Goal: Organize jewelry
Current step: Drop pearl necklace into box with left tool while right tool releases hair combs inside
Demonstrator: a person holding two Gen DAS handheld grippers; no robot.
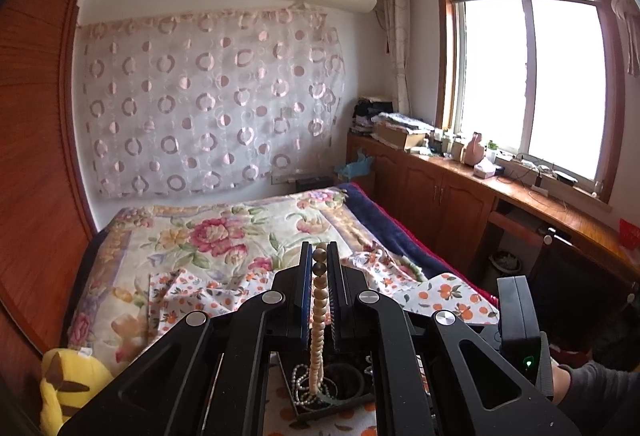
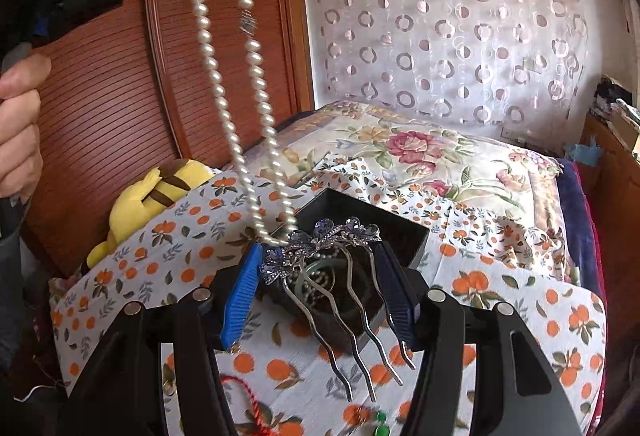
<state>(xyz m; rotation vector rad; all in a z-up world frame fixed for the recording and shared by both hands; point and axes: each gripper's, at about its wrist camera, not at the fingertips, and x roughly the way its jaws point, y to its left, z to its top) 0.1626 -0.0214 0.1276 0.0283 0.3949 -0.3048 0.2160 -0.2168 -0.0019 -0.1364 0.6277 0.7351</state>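
Lifting is the step in hand: the left tongs (image 1: 319, 256) are clamped narrow on the top of a pearl necklace (image 2: 224, 75), and the strand hangs down in a long doubled loop toward a black jewelry box (image 2: 404, 232). In the left wrist view the beads run straight down between the two fingers, and the lower end dips into the box, where a thinner bead strand (image 1: 300, 376) lies coiled. In the right wrist view the necklace's low end hangs at the near left edge of the box, touching or just behind a hair comb.

The right tongs (image 2: 320, 276) hold that hair comb (image 2: 332, 248), a metal piece with blue butterfly ornaments along the top and wavy prongs pointing back toward the camera. Its ornamented bar spans the gap between the two blue-padded fingers, which stand fairly wide. The comb sits just above the box opening.

The box rests on an orange-print cloth (image 2: 500, 300) spread over the bed. A red cord (image 2: 248, 396) and green beads (image 2: 380, 418) lie on the cloth near the camera.

Judgement: sorting is partway done. The next move calls for keeping the necklace and comb from snagging while each is taken to its place; the pearls swing freely and could catch on the prongs.
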